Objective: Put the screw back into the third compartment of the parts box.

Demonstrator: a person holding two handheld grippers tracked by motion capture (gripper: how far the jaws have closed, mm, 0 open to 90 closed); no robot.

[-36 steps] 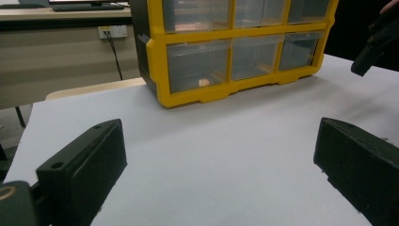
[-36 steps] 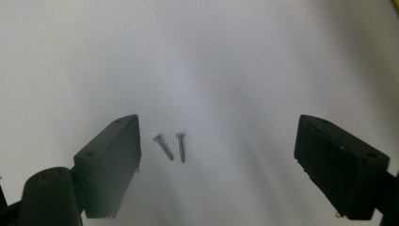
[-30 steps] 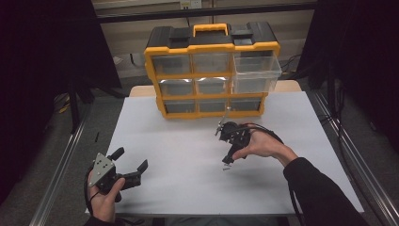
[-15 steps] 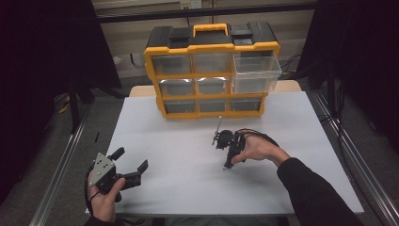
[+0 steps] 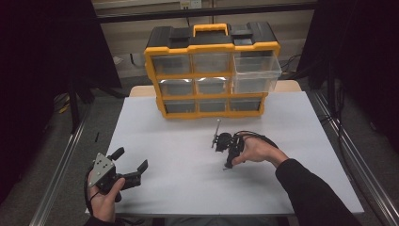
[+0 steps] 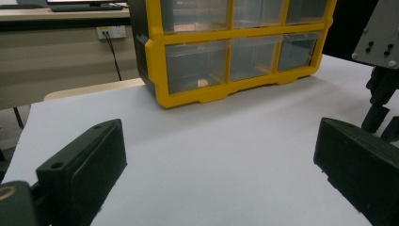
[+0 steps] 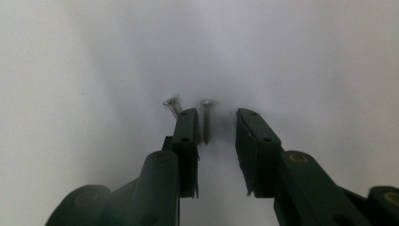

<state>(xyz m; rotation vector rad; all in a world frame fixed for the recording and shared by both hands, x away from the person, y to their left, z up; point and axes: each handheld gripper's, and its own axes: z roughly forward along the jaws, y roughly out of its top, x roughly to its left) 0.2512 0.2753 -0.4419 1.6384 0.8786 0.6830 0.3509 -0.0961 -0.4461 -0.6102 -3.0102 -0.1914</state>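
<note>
The right gripper (image 7: 219, 125) is pointing down at the white table (image 5: 179, 155), its jaws closing around one screw (image 7: 206, 120) lying between them, not yet pinched; a second screw (image 7: 171, 107) is lying just outside. Next it needs a clean squeeze. The left gripper (image 5: 128, 165) is resting apart, jaws wide.

No writing, label, brand mark, number or sign can be read anywhere here. The yellow-and-black plastic organiser case (image 5: 211, 70) with clear drawers carries no legible lettering on its frame, handle or drawer fronts, in the high view or the left gripper view. The grey three-cornered metal plate (image 5: 100, 168) shows bare screw holes. The white worktop (image 5: 179, 155) is plain and unmarked.
</note>
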